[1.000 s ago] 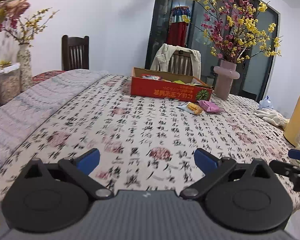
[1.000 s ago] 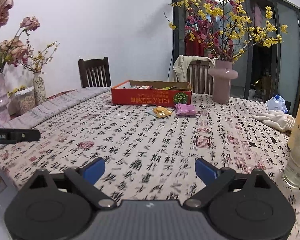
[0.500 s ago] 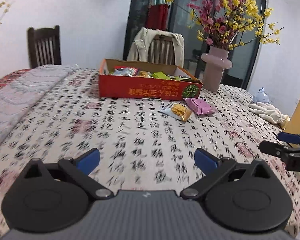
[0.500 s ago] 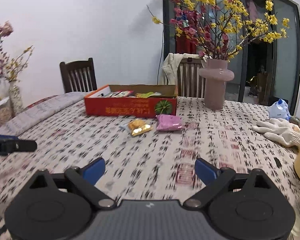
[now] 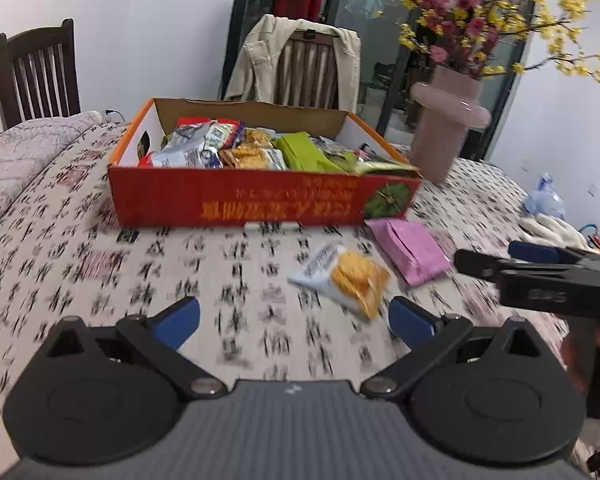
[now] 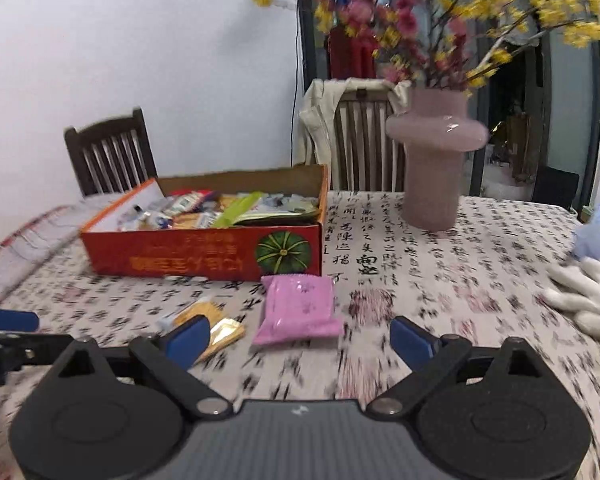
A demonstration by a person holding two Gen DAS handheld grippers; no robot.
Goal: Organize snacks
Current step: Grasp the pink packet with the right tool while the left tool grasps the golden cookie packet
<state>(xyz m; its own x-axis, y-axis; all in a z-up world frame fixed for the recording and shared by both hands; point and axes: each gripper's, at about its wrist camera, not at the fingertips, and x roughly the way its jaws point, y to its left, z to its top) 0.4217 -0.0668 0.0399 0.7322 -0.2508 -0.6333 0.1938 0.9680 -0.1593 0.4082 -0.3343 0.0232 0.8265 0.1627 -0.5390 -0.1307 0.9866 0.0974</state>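
Looking along the left gripper (image 5: 294,318), its blue pads are spread wide with nothing between them, low over the patterned tablecloth (image 5: 80,248). A yellow-and-white snack packet (image 5: 342,276) lies just ahead, toward the right pad, and a pink packet (image 5: 410,250) sits beside it on the far right. Both lie loose on the cloth, near the front wall of the red cardboard box (image 5: 260,204), which is already heaped with snacks. The right gripper (image 5: 540,268) pokes in from the right edge, near the pink packet. Risk here: the two tools are close together, so reaching for neighbouring packets could knock one gripper into the other. The cloth is blurred, so there is motion, and a fast approach could shove the slick packet instead of straddling it. From the right wrist view, that tool (image 6: 300,332) is likewise released and empty, with the pink packet (image 6: 298,310) centred just beyond its pads and the yellow-and-white one (image 6: 208,320) partly hidden behind the left pad. A flat, soft pouch may slip or get pinched only by a corner. Dragging it could ruck the tablecloth. The pink vase (image 6: 434,168) stands far right of the box, and a wide swing toward the box could clip it. The left tool's finger (image 6: 8,320) shows at the near left edge.
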